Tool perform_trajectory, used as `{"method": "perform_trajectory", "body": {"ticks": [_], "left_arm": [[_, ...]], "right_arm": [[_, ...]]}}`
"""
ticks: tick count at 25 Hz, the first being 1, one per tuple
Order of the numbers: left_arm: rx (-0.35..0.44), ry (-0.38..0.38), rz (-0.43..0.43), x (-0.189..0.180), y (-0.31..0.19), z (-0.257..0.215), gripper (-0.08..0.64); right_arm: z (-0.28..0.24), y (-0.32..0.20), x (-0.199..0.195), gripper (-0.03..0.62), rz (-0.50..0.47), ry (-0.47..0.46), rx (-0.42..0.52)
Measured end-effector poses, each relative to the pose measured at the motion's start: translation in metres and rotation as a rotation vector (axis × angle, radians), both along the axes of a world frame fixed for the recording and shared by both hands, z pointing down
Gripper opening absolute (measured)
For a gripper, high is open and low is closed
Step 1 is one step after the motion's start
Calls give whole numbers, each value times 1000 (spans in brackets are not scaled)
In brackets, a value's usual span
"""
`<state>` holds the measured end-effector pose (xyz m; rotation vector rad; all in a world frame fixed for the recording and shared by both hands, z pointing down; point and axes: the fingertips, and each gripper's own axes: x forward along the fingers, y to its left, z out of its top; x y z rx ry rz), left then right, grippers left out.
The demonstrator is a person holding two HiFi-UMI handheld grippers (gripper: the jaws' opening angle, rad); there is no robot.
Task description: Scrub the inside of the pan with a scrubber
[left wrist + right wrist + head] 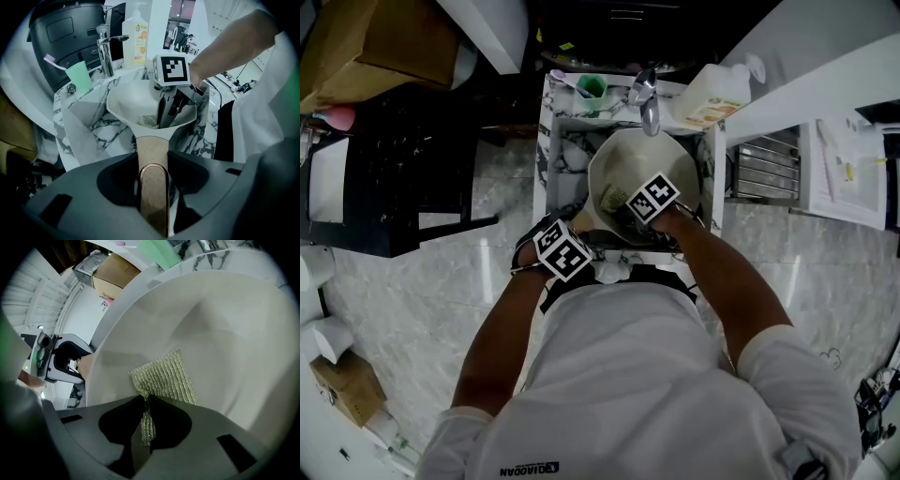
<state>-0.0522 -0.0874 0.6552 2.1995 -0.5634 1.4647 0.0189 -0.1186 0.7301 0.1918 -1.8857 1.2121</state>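
Left tool (153, 180) grips the tan wooden handle (152, 147) of a cream round pan (126, 101) over a marbled sink (86, 129), right tool (146, 413) pinching a yellow-green mesh scrubber (164, 376) inside it, beneath a chrome tap (105, 47).

Clamping the left gripper (153, 178) shut on the handle (152, 150) at the near rim of the pan (623, 159), forearm (502, 319) angling in from the pan's left. Holding the right gripper (146, 416) down inside the pan, jaws pinching the scrubber (164, 378), arm (722, 272) stretching over the near rim.

The pan (131, 96) is cream with a speckled tan handle (152, 150), the scrubber (164, 378) ribbed yellow-green, the sink (93, 122) white marble veined in black.
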Motion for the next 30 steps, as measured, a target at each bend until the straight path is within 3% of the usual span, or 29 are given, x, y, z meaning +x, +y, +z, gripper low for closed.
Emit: {"method": "perform_trajectory", "body": {"ticks": [10,16,23,30], "left_arm": [[4,-6,1,-2,0,3,201],[7,-4,2,0,0,1,201],[-7,-14,2,-4,4,8,201],[24,-17,2,-2,-3,2,201]], "right_arm": [[-5,1,2,71,-58,22,64],[-25,-29,20,69,-123,73,299],[-37,-106,66,69,-181,326,648],[4,-110,74,69,-413,421,689]]}}
